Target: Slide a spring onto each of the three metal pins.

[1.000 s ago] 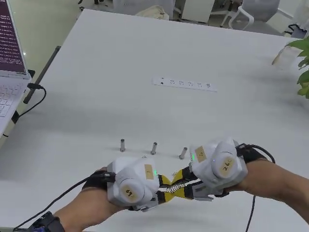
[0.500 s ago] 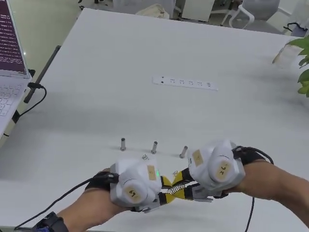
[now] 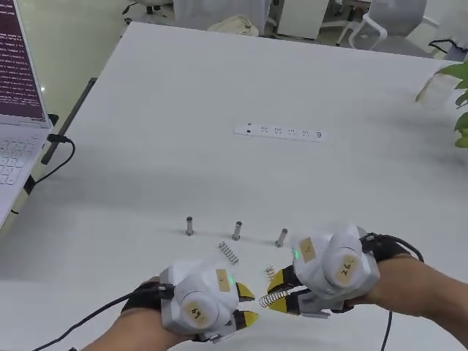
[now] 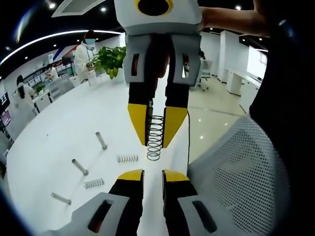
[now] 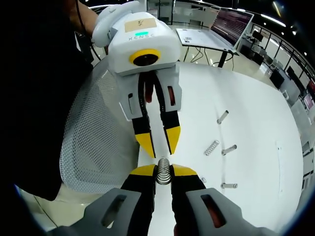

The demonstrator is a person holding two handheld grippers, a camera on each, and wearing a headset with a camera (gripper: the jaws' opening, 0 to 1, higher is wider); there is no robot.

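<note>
Three short metal pins stand in a row on the white table: left pin [image 3: 189, 225], middle pin [image 3: 237, 231], right pin [image 3: 281, 237]. None of them carries a spring. My right gripper [image 3: 281, 296] is shut on one end of a spring [image 3: 273, 297], also seen as the held spring [image 5: 163, 173] between its yellow tips. My left gripper [image 3: 246, 306] faces it tip to tip, open and holding nothing, a short gap from the spring's free end [image 4: 154, 155]. A loose spring [image 3: 229, 252] lies just in front of the middle pin, and a second loose spring [image 3: 270, 270] lies near the right gripper.
A white power strip [image 3: 278, 131] lies across the middle of the table. An open laptop [image 3: 16, 80] with a cable sits at the left edge, and plant leaves [image 3: 459, 88] are at the right. A mesh chair back [image 5: 93, 142] is close below the table's near edge.
The left gripper has opened, let go of the spring that both grippers were holding, and drawn back a little. The spring stays in the right gripper.
</note>
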